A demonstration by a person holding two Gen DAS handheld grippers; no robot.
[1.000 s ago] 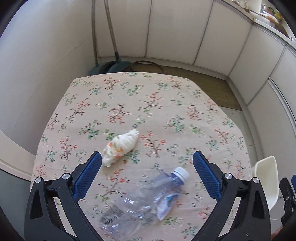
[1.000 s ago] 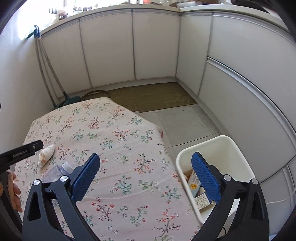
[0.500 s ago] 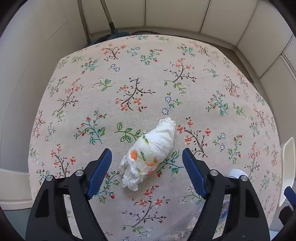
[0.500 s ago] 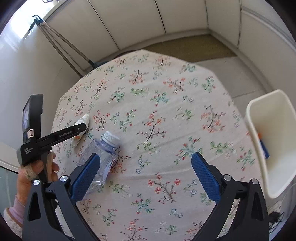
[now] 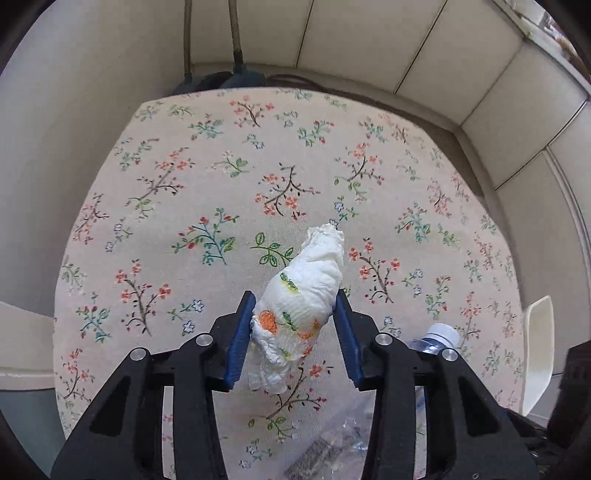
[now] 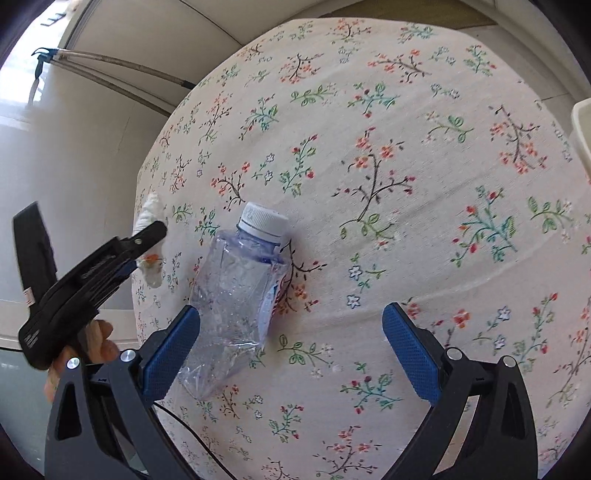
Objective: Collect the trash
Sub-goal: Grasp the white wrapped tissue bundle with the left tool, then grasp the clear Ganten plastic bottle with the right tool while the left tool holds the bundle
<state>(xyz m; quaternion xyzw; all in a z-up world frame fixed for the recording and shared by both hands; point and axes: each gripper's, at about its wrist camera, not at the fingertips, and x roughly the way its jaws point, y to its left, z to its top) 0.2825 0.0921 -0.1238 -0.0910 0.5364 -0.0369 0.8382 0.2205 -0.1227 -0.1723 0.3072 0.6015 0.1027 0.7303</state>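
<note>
White cabinet panels curve round a worktop draped in a cream cloth printed with red and green flower sprigs, and two long tool handles lean in the corner beyond it. On the cloth lies a crumpled paper napkin (white, with orange and green print), and the left hand-held gripper has just been closing on it: both blue pads now press its sides, the wad bulging out ahead of and behind them. Just to its right a crushed clear plastic bottle with a white cap lies flat on the cloth. The right hand-held gripper hangs over that bottle with its jaws spread wide; its left pad is just beside the bottle's lower body, not gripping it. A white bin shows its rim past the worktop's right edge.
</note>
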